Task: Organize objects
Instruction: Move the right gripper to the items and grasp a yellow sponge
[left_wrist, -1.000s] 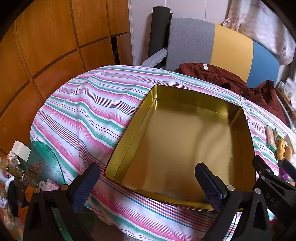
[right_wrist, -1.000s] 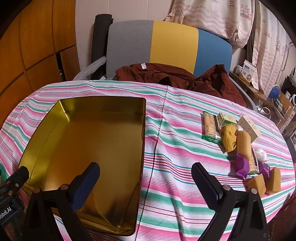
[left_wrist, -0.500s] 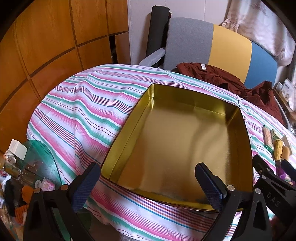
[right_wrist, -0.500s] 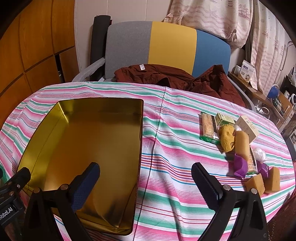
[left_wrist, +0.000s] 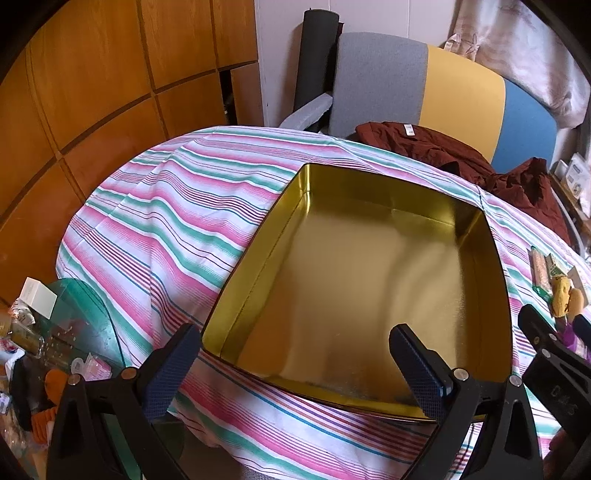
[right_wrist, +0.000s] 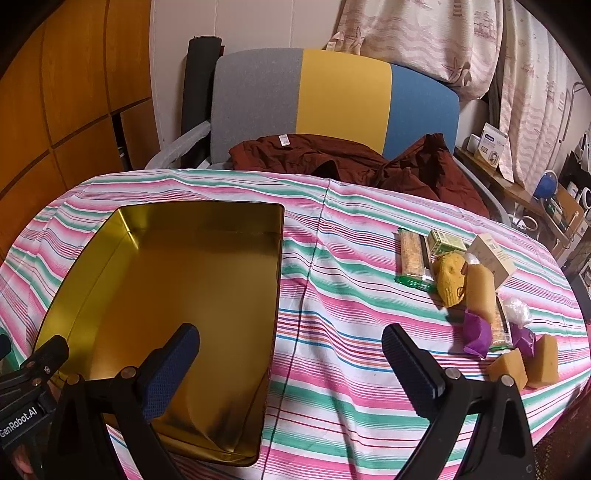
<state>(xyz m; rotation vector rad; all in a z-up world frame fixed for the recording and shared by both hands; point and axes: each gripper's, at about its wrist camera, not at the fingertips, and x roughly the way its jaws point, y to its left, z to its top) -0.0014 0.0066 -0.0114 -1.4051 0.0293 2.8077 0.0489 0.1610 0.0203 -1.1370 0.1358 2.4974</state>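
Note:
An empty gold metal tin lies on the striped tablecloth. To its right is a cluster of small items: a green-wrapped cracker pack, a green box, a yellow knitted piece, a tan roll, purple pieces and two tan wedges. My left gripper hangs open over the tin's near edge. My right gripper is open above the cloth by the tin's right wall. Neither holds anything.
A grey, yellow and blue chair back with a dark red garment stands behind the table. Wooden panels line the left wall. Clutter on a glass surface sits low at the left. A shelf with boxes is at the right.
Both grippers have drawn back and risen a little, so the tin and table look slightly farther off. Both stay open and nothing on the table has moved.

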